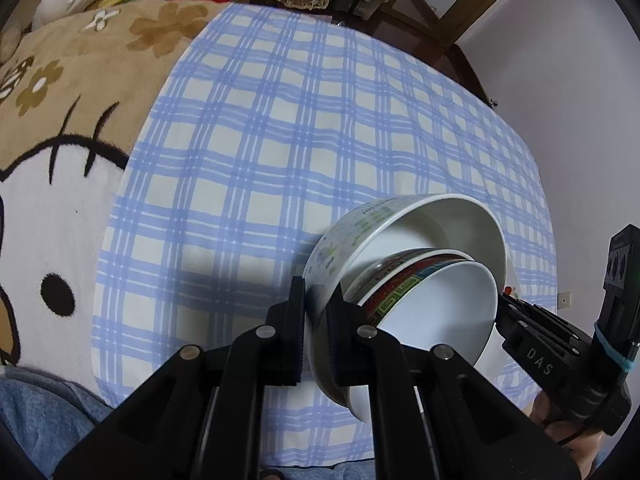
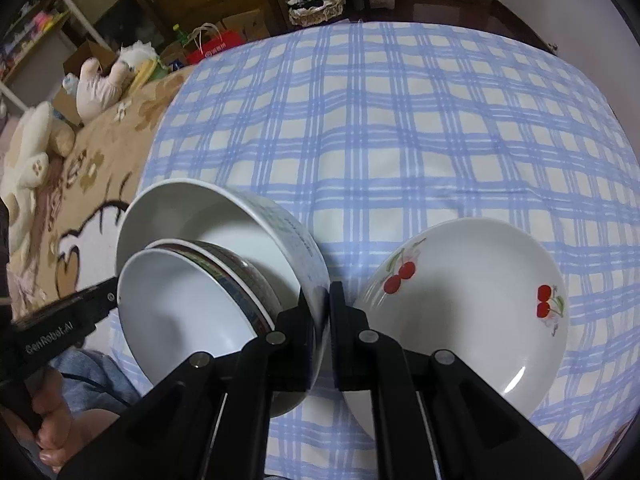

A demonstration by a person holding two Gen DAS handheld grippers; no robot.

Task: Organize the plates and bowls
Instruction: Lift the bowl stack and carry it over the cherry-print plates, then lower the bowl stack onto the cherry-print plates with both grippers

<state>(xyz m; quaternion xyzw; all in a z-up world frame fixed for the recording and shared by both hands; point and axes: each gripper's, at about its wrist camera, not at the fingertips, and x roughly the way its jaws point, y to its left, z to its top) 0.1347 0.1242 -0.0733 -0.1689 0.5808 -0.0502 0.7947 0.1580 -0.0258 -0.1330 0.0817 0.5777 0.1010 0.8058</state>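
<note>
Bowls: in the left wrist view, the big bowl (image 1: pixel 404 232), a patterned bowl (image 1: pixel 436 304) nesting inside, is being pinched at its rim by the left gripper (image 1: pixel 314 320) above the checked cloth (image 1: pixel 280 140); "DAS" is showing on the right gripper (image 1: pixel 500 312). In the right wrist view, the right gripper (image 2: pixel 322 320) is clamping the opposite rim of the big bowl (image 2: pixel 208 216); "GenRobot.AI" is showing on the left gripper (image 2: pixel 108 300). A cherry plate (image 2: pixel 472 304) is lying on the cloth (image 2: pixel 400 120).

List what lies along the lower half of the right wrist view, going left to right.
Other black claw marked GenRobot → small white bowl with a patterned rim, nested in the large white printed bowl → that large bowl's wall, pinched by this view's claw → white cherry-print plate on the blue checked cloth.
</note>
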